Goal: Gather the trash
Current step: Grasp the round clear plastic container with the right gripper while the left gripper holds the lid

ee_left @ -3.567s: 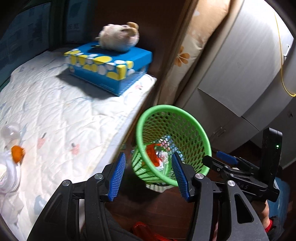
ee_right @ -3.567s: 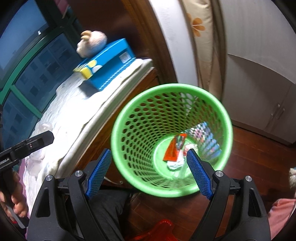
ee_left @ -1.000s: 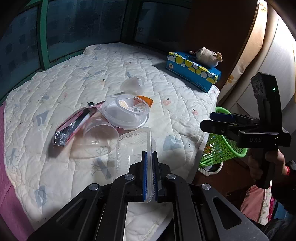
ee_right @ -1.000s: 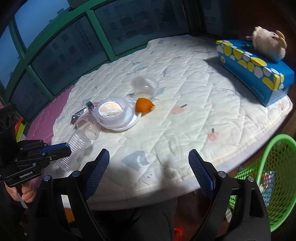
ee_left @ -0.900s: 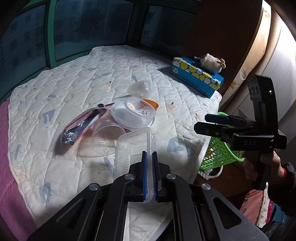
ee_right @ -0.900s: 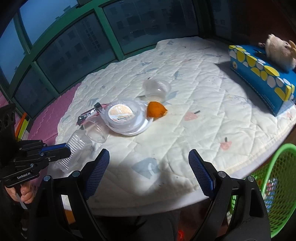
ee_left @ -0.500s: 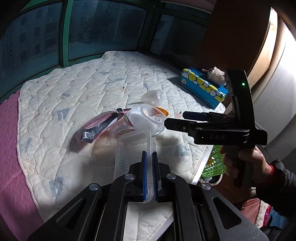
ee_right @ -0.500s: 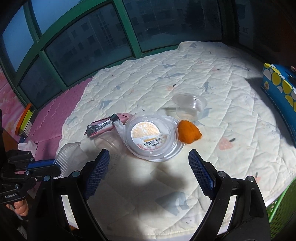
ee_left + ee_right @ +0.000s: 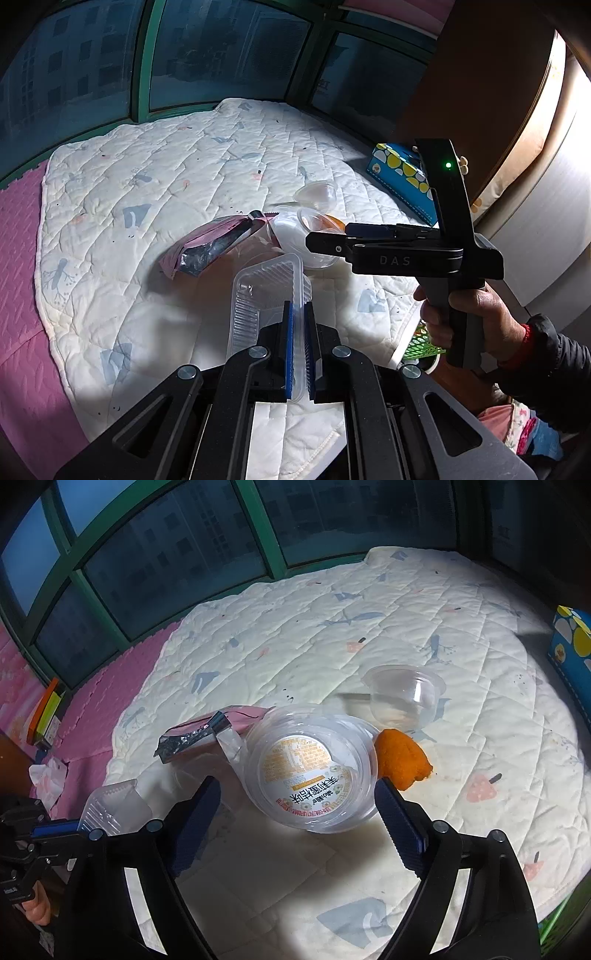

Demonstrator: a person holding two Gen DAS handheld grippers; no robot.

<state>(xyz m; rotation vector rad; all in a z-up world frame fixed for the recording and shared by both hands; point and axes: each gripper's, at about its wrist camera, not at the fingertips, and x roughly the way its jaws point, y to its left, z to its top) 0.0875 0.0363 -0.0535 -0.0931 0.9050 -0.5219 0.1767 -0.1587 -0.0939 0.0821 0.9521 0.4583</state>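
Since the frame a second earlier, both grippers had advanced over the quilt, and the right one had closed in on the round tub.

Left wrist view: the left gripper [image 9: 298, 350] was clamped tight, jaws nearly together, on the near rim of a clear rectangular tray [image 9: 266, 295], held clear above the quilted mattress [image 9: 147, 192]. Beyond it lay a pink foil wrapper [image 9: 210, 247], and the round tub [image 9: 295, 232] sat partly hidden behind the right gripper [image 9: 325, 242], seen side-on. A small clear cup [image 9: 317, 194] stood further in, and a blue tissue box [image 9: 400, 179] sat toward the far right corner. A sliver of the green basket [image 9: 424, 341] showed below the mattress's right edge.

Right wrist view: the right gripper [image 9: 295, 814] was wide open and empty, its pads either side of the round tub [image 9: 310, 771]; contact could not be confirmed. The orange peel [image 9: 402, 760] lay touching or just beside the tub's right side, close to the right pad. The wrapper [image 9: 207, 731] lay against the tub's left side.

Assessed risks: closing here could trap the peel with the tub or nudge it across the quilt. The tub wall appeared thin and slick, so a hard squeeze might buckle it and pop it free. The tray, gripped only at one rim, could swing or slip out in transit to the basket.
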